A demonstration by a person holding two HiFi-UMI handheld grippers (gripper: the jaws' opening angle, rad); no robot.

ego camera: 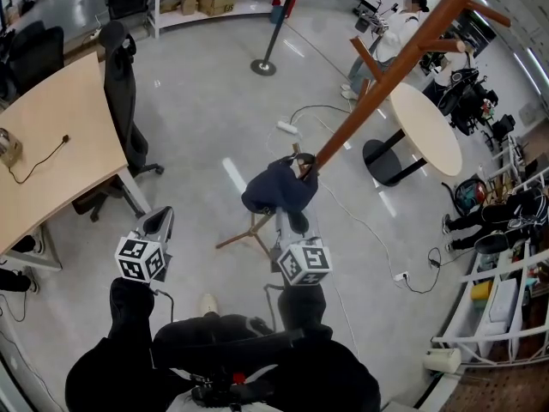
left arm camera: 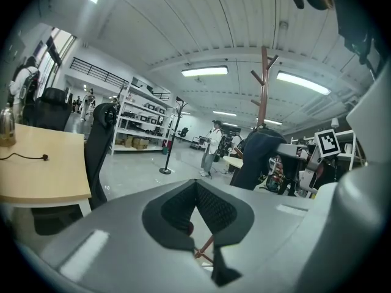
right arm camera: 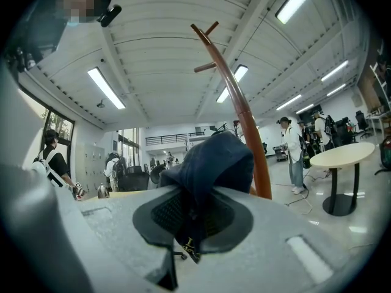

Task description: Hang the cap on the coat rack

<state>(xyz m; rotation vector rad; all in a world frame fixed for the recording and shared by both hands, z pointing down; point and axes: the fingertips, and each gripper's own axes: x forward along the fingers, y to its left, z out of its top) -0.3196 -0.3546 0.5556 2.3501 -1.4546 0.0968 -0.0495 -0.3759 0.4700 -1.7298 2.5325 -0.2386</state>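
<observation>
My right gripper point(ego camera: 292, 218) is shut on a dark navy cap point(ego camera: 278, 187), pinching its lower edge and holding it up beside the brown wooden coat rack point(ego camera: 386, 71). In the right gripper view the cap point(right arm camera: 214, 163) bulges above the gripper point(right arm camera: 192, 215), touching or just in front of the rack's pole point(right arm camera: 244, 115); pegs stick out higher up. My left gripper point(ego camera: 155, 225) hangs lower left, shut with nothing in it. In the left gripper view that gripper point(left arm camera: 197, 187) looks toward the cap point(left arm camera: 259, 157) and the coat rack point(left arm camera: 264, 84) at the right.
A wooden desk point(ego camera: 51, 144) with a cable and a black office chair point(ego camera: 120, 93) stand at the left. A round table point(ego camera: 425, 127) and a standing person point(ego camera: 395, 33) are behind the rack. Cables lie on the floor; white shelves point(ego camera: 506, 316) line the right.
</observation>
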